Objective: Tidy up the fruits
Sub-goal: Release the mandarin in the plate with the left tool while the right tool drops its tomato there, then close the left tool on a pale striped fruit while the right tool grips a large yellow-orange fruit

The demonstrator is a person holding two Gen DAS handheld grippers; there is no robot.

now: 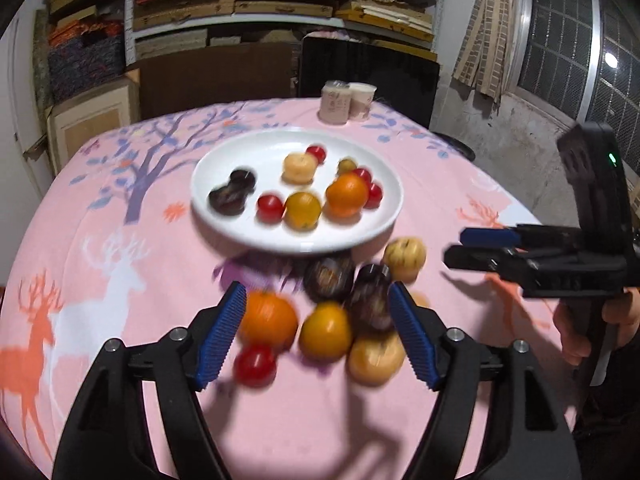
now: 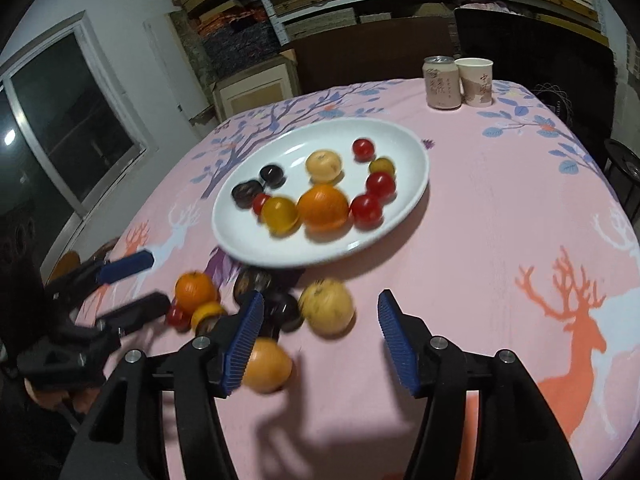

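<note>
the job looks roughly half done, judging by where the fruit lies: the white plate [image 1: 224, 222] in the middle of the pink tablecloth [image 1: 120, 320] already carries a fair share, and a second bunch sits loose on the cloth just in front of the plate's near rim. on the plate there is one orange [image 1: 347, 194], a yellow-orange fruit [image 1: 303, 210] beside it, a pale yellowish fruit [image 1: 298, 167] further back, two or three dark plum-like fruits [image 1: 232, 196] on the left side, several small red tomatoes [image 1: 270, 208], and one small olive-yellow fruit behind the orange; blur makes an exact count unsure. left to move, as far as can be seen, are a loose orange [image 1: 269, 318], a loose yellow-orange fruit [image 1: 326, 330], a loose red tomato [image 1: 255, 366], two dark fruits [image 1: 329, 278], a pale yellow fruit [image 1: 404, 258] nearest the plate's right edge, and a tan-yellow fruit [image 1: 376, 358] closest to the cameras. the left gripper [image 1: 316, 336] hangs over this loose cluster with its jaws apart, several fruits lying between the blue pads but none pressed, so it holds nothing. the right gripper [image 2: 320, 338] is also spread and empty, the pale yellow fruit just ahead of its gap and the tan-yellow one beside its left pad. at the far edge of the table stand a drinks can [image 2: 442, 82] and a paper cup [image 2: 475, 82], touching or nearly so; what is in them cannot be seen.
</note>
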